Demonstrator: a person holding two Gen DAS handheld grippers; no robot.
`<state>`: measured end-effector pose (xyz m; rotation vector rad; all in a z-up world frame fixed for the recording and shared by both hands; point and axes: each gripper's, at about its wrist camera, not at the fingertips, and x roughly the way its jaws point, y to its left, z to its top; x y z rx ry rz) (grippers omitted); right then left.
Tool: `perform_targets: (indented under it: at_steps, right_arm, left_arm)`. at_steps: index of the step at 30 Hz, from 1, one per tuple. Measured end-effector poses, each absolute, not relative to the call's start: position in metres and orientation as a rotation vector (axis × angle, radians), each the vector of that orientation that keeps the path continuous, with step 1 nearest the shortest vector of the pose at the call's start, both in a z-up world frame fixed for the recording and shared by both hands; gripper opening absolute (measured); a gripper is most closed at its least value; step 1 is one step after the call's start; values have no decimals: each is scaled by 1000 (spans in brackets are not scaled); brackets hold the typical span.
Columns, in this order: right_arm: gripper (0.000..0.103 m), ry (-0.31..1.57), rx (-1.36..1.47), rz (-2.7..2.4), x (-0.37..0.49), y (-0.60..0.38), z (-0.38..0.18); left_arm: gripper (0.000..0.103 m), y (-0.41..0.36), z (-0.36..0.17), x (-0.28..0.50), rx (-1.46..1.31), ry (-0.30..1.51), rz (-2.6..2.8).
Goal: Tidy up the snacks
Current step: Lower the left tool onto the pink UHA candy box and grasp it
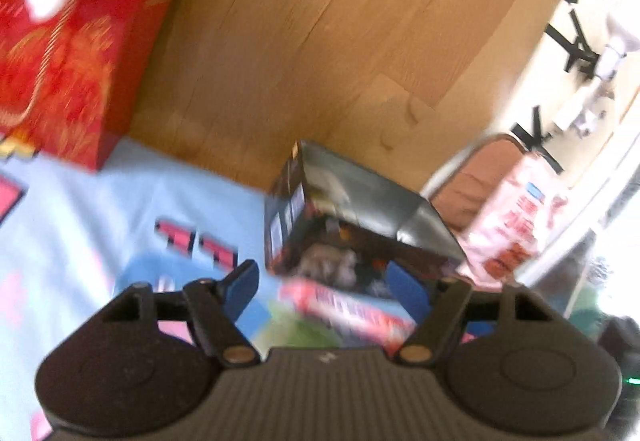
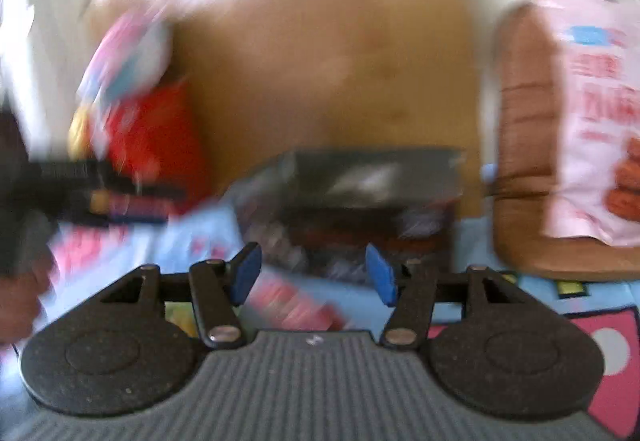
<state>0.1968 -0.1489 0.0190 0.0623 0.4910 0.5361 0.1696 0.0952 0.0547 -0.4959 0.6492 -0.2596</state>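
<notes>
A: What sits in front of the left hand-held gripper [image 1: 326, 283]?

B: A dark open box [image 1: 352, 217] with a silvery lining, standing on a pale blue printed cloth [image 1: 120, 209] at the edge nearest the wooden floor [image 1: 320, 41]. Its contents are too blurred to name.

A: And the jaws?

B: Spread apart, blue pads clear on both sides. A pink-and-red snack packet [image 1: 352, 311] lies flat on the cloth just below the gap, close in front of the box — nothing is pinched.

A: The right hand-held gripper [image 2: 316, 275]?

B: Also parted, nothing gripped. The same dark box [image 2: 360, 197] shows beyond its pads, and the pink-and-red packet [image 2: 288, 301] lies under the left pad, on the cloth [image 2: 472, 253].

A: Other snacks?

B: A pale pink bag [image 2: 596, 109] with red print stands to the right, leaning against a brown padded thing [image 2: 524, 145] — I cannot tell what that is. The left wrist view shows the same bag [image 1: 516, 225] right of the box.

A: And on the left?

B: A big red gift box [image 1: 76, 57] with gold patterns and a cord handle stands at the cloth's far edge, well apart from the dark box. The right wrist view is heavily smeared; it shows a red shape [image 2: 160, 137] there with something pink and blue above it, unreadable.
</notes>
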Motion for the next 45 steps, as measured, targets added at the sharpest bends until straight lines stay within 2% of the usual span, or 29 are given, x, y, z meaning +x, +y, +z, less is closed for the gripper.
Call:
perform_targets:
  at_steps: [1,3,7,10,16,20,31,32,33,34,35,38,42,44,45]
  right_arm:
    - [60,515,-13,532,197,-135,12]
    - [40,576,-87,542,203,-120,-1]
    - [29,540,-67,540,189,-126,6]
    - [26,493,-51,543,149,-145,17]
    - [26,548,51,585,51,-216,6]
    - [37,583,-6,390,12,-249,-9]
    - [40,563,-18,360,-13,-249,-13]
    - [40,570,-6,358,-10,-249,-13]
    - [40,573,3,361,-8,-248,-13]
    - [39,572,8,365,-6,-248,-14]
    - [38,573,13,373,-4,-249,-14]
    - [31,567,30,369,-4,-249,-15]
    - [29,564,45,373,-1,-253,-14]
    - [29,563,38,374,3,-255,-15]
    - [29,556,35,363,5,-255,-16]
  left_arm:
    - [73,96,53,159,-498,653,-263]
    - [74,98,51,138,-496,663,-259]
    - [74,101,50,101,-451,657,-246]
    - [74,104,54,82,-450,651,-288]
    - [77,73,61,58,-386,633,-413]
    - [77,40,61,57,-345,658,-476]
    - [78,-49,48,62,-111,696,-522]
    - [76,-56,45,62,-82,703,-521]
    - [67,-62,41,64,-63,721,-529]
    - [48,-67,37,64,-54,745,-549]
    - [46,-71,32,63,-48,773,-569]
    - [47,-74,29,52,12,728,-557]
    - [45,-70,33,44,1,739,-566]
    - [51,-68,34,41,0,757,-577]
    - [62,-65,34,40,-7,770,-584]
